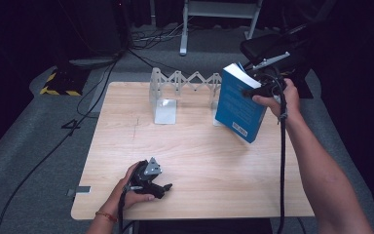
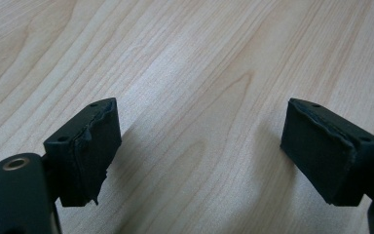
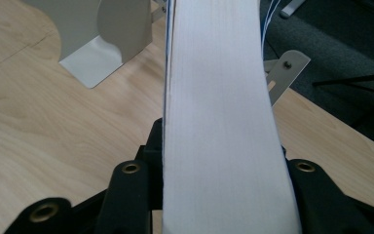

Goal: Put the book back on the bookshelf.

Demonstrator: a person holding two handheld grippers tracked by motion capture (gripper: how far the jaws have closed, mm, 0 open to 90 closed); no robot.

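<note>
From the high view, the right gripper (image 1: 259, 91) holds a blue book (image 1: 238, 103) tilted in the air above the far right part of the wooden table (image 1: 195, 161), its lower corner hanging just over the surface near the right-hand plate of a folding metal book rack (image 1: 182, 90) that stands along the far edge. The right gripper view adds what that angle hides: the book's white page edge (image 3: 221, 122) runs straight up between the two black jaws, which are pinched on the covers from either side, with one pale bookend plate (image 3: 102, 41) of the rack beyond it. The left gripper (image 1: 151, 183) rests in the person's hand near the front edge, left of centre; the left gripper view shows its worn pads (image 2: 95, 151) spread wide apart, with bare light wood grain between them (nothing pinched). Around the table lie grey carpet, black cables, a yellow-and-black striped base at far left, and white frame legs at the back.
</note>
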